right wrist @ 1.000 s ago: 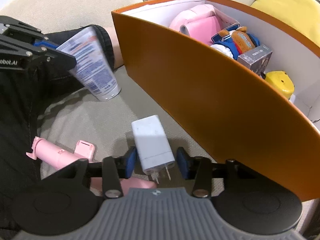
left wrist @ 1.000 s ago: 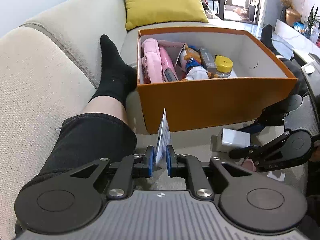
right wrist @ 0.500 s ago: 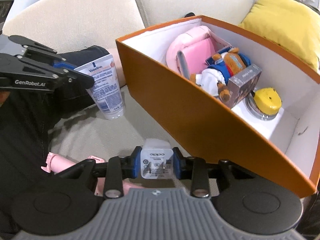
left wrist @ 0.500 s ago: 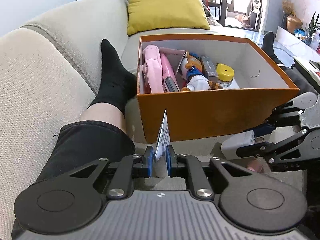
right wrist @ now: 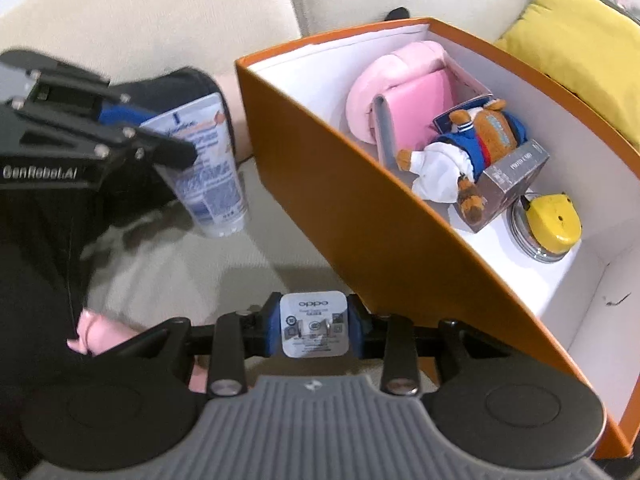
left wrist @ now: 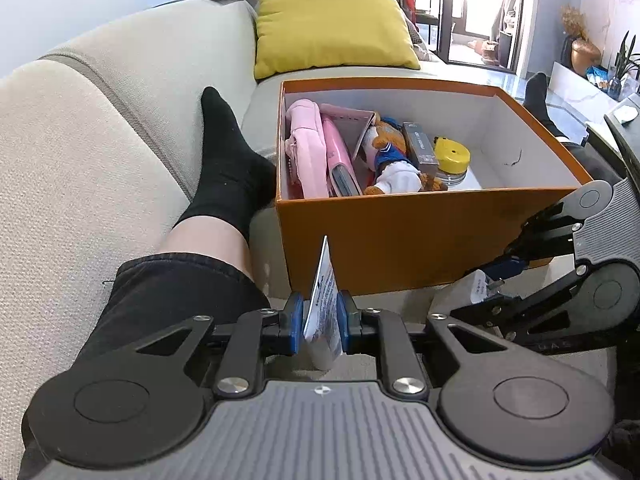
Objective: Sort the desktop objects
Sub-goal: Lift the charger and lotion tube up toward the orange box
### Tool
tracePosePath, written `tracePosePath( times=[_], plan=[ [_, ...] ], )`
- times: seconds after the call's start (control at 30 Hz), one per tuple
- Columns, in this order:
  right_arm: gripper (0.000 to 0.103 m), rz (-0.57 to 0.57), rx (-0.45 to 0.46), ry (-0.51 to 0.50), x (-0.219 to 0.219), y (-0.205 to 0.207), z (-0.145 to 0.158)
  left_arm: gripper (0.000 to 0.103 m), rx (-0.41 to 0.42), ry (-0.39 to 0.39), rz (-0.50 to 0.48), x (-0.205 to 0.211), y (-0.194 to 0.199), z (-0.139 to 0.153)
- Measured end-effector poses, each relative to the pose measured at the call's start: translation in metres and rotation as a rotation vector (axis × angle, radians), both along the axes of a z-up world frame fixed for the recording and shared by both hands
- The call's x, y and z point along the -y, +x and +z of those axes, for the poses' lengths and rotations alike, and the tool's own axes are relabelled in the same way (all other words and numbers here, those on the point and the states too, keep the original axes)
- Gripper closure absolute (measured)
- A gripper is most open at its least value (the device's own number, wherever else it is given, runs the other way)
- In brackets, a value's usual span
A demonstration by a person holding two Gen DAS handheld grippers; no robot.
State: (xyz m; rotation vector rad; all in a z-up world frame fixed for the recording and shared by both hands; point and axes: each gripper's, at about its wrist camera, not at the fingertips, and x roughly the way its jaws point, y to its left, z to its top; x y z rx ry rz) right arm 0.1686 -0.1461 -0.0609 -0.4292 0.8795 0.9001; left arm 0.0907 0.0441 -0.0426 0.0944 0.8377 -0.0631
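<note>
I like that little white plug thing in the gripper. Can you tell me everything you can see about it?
The white charger is a small, smooth plastic block with rounded corners. Its end face points at the camera and shows a printed brand name, small grey label marks and two metal prongs. The right gripper clamps it between blue fingers, one pressing each side. It is lifted off the sofa cushion, just outside the near wall of the orange box.

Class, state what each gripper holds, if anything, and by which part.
Left gripper: white lotion tube, gripped across its flat crimped end. Right gripper: white wall charger, gripped by its sides.
</note>
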Motion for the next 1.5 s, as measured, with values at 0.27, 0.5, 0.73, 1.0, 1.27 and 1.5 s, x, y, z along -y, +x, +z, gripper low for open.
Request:
tracePosePath(
  times=[0.27, 0.5, 0.73, 1.0, 1.27, 1.5],
  plan=[
    [0.061, -0.033, -0.003, 0.024, 0.006, -0.003, 0.001, 0.085, 0.023, -0.033, 0.007, -0.005, -0.001, 0.002],
    [0.069, -0.047, -0.002, 0.031, 0.006, -0.004, -0.002, 0.095, 0.021, -0.044, 0.01, -0.005, 0.0, 0.003],
    [0.066, -0.018, 0.03, 0.006, 0.003, -0.005, 0.001, 0.095, 0.031, -0.048, 0.008, -0.001, -0.006, 0.01],
    [0.068, 0.008, 0.077, -0.017, -0.014, -0.007, 0.003, 0.096, 0.056, -0.045, -0.001, 0.007, -0.016, 0.024],
    [0.069, 0.057, 0.091, 0.031, 0.008, -0.021, 0.039, 0.096, 0.095, -0.108, -0.054, 0.017, -0.02, 0.047],
    [0.069, 0.146, 0.162, 0.101, 0.043, -0.021, 0.111, 0.096, 0.163, -0.175, -0.174, 0.033, -0.01, 0.09]
  ],
)
